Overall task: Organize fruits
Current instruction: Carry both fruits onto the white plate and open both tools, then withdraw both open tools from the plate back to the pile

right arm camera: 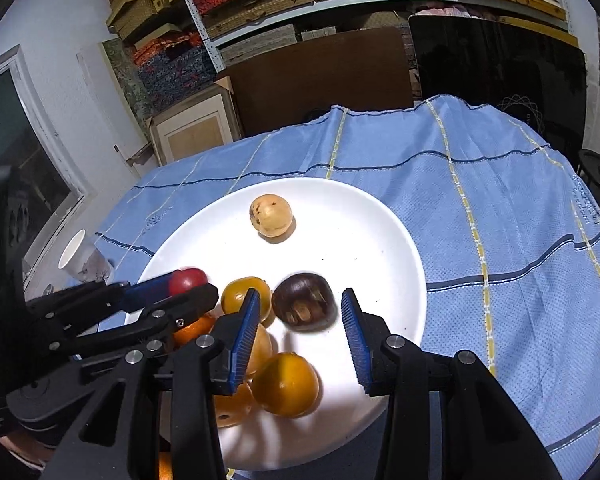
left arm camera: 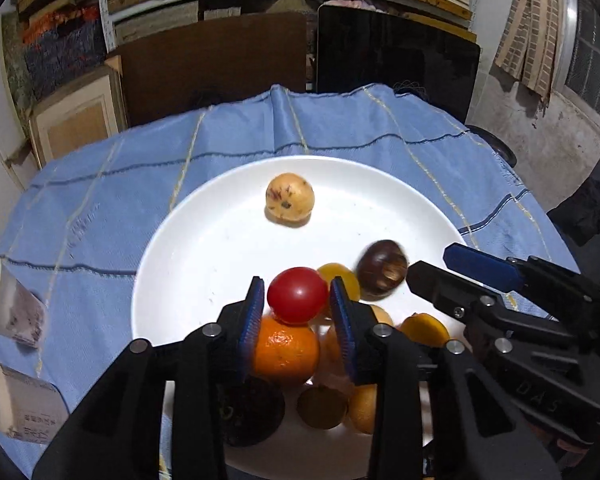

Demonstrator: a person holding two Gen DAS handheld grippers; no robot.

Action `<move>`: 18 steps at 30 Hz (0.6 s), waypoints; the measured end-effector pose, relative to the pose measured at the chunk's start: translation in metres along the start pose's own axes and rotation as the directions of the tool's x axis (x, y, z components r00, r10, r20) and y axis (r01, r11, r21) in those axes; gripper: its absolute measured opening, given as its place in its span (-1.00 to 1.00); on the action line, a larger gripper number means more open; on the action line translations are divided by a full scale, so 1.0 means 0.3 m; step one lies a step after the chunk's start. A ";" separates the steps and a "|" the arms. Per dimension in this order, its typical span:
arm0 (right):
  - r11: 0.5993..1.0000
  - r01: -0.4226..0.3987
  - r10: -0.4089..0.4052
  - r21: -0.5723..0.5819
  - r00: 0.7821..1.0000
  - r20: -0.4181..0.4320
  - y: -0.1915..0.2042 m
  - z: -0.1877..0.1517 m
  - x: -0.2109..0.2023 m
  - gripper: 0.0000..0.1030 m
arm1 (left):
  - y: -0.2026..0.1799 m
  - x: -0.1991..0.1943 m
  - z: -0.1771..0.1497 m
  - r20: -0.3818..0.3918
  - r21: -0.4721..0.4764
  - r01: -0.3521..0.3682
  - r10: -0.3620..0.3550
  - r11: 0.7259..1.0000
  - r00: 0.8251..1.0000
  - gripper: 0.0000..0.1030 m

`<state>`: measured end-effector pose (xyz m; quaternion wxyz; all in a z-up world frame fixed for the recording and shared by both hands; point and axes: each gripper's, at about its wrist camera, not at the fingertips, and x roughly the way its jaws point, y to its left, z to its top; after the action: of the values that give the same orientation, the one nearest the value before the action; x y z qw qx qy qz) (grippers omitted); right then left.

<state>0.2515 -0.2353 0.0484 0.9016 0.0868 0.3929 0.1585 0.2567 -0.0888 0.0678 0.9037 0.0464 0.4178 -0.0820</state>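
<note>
On the far left of your table, two paper cups [left arm camera: 10, 300] lie on the blue cloth [left arm camera: 100, 208], well clear of the work, probably as spare containers. Next comes the white plate [left arm camera: 204, 240], where every fruit you are sorting sits.

Your left gripper [left arm camera: 297, 300] has the red tomato [left arm camera: 297, 295] between its blue pads; the jaws stand narrowly apart around it, and the left wrist view does not settle whether they press it or have let go. The tomato rests on top of the orange [left arm camera: 285, 350], so it looks stacked rather than carried. Below it huddle a dark fruit [left arm camera: 252, 412] and several yellow-orange ones, a pile at the near edge that leaves the far half free.

Further right, your right gripper [right arm camera: 302, 320] has its jaws apart and empty, with the brown chestnut-like fruit [right arm camera: 303, 299] lying on the plate just beyond the tips. It looks lined up as the next pick.

The pale speckled fruit [right arm camera: 271, 216] sits alone at the far side.

The right wrist view shows the chestnut standing free of both pads; in the left view it blurs. Only the left view shows the tomato perched on the orange.
</note>
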 end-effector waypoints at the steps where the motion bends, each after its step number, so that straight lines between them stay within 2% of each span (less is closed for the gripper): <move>1: 1.000 0.000 0.000 0.001 1.000 0.002 -0.002 -0.002 -0.006 -0.18 | -0.007 -0.011 0.002 0.014 0.016 -0.020 0.020 1.000 1.000 -0.17; 4: 1.000 0.000 0.000 0.002 1.000 0.003 -0.005 -0.016 -0.034 -0.17 | -0.009 -0.046 0.001 0.038 0.016 -0.021 0.020 1.000 0.999 -0.02; 10: 1.000 0.002 -0.002 -0.002 1.000 0.008 -0.002 -0.056 -0.110 -0.15 | -0.022 -0.116 -0.041 0.051 0.023 -0.029 0.027 0.999 0.998 0.05; 13: 1.000 0.007 -0.007 -0.009 1.000 0.014 0.007 -0.085 -0.153 -0.08 | -0.025 -0.158 -0.083 0.053 0.021 -0.039 0.038 0.999 0.998 0.11; 18: 0.999 0.006 -0.006 -0.035 1.000 0.014 0.031 -0.158 -0.240 -0.08 | -0.029 -0.247 -0.163 0.063 0.025 -0.049 0.047 0.998 0.997 0.15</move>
<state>0.1684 -0.2507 0.0679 0.9061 0.0711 0.3843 0.1619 0.1713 -0.0819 0.0926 0.9172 0.0660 0.3872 -0.0672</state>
